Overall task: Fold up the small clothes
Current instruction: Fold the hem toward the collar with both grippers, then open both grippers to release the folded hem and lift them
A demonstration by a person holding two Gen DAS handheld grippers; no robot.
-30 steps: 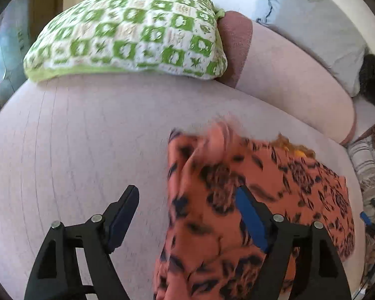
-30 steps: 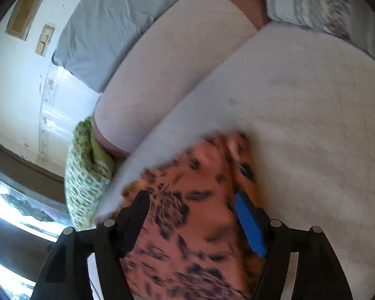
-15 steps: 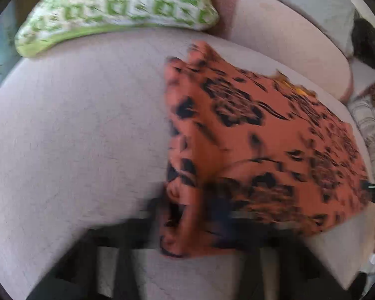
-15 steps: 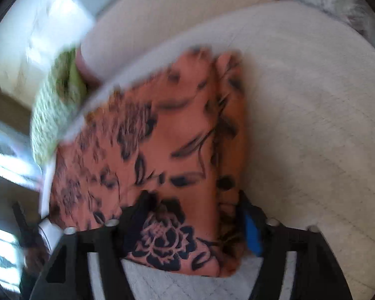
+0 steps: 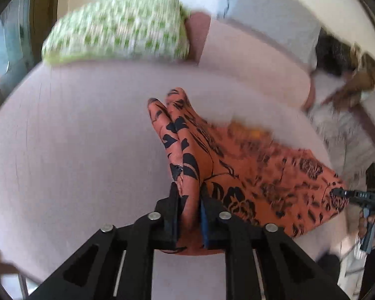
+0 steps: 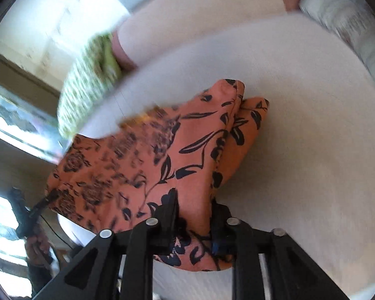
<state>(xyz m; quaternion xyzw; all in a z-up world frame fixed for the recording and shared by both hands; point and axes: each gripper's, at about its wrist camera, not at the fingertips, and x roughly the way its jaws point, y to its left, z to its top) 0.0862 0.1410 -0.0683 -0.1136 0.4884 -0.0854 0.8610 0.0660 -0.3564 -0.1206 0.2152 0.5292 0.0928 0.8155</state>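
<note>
- While both hands are working over the pale pink couch seat [image 5: 75, 150], the left tongs [image 5: 190, 195] are pinching a bunched fold of the orange flowered garment [image 5: 262, 175]; their jaws have just been opening slightly, with cloth clamped between them.
- Across the cloth, the right tongs [image 6: 195, 207] are gripping the opposite edge, their jaws having just been closing onto the fabric.
- Between the two grips the garment is spreading over the seat, with two narrow ends pointing toward the backrest.
- Behind it, a green-and-white pillow [image 5: 117, 30] is lying against the backrest, blurred.
</note>
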